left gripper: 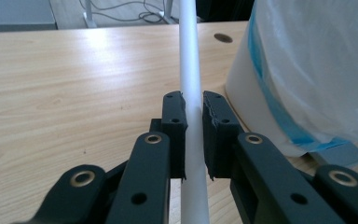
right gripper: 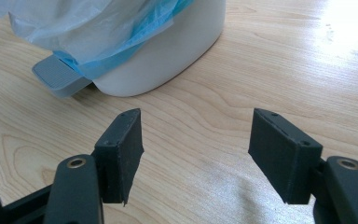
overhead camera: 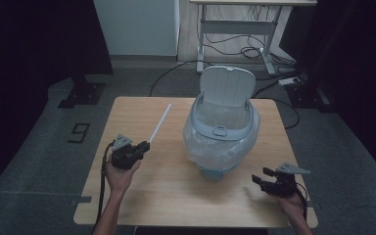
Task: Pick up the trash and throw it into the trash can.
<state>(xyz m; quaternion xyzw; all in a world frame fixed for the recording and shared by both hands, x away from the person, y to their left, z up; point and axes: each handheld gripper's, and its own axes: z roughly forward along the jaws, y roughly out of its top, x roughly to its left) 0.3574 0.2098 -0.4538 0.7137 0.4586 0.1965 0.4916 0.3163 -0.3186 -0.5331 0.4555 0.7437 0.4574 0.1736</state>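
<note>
A long thin white rod (overhead camera: 159, 123) slants up and away over the left half of the wooden table (overhead camera: 142, 191). My left gripper (overhead camera: 144, 147) is shut on its near end; in the left gripper view the rod (left gripper: 190, 74) runs straight up between the black pads (left gripper: 175, 133). A small white pedal bin (overhead camera: 221, 134) with a clear bag pulled over its rim stands mid-table, its lid (overhead camera: 226, 86) raised. My right gripper (overhead camera: 258, 179) rests low at the table's front right, open with nothing between its jaws (right gripper: 196, 149). The bin's grey pedal (right gripper: 58, 77) faces it.
The bin's bagged side (left gripper: 317, 65) stands close to the right of the held rod. A round cable hole (left gripper: 223, 38) sits in the tabletop beyond. Behind the table are a white desk frame (overhead camera: 235, 29), floor cables and a power strip (overhead camera: 290, 81).
</note>
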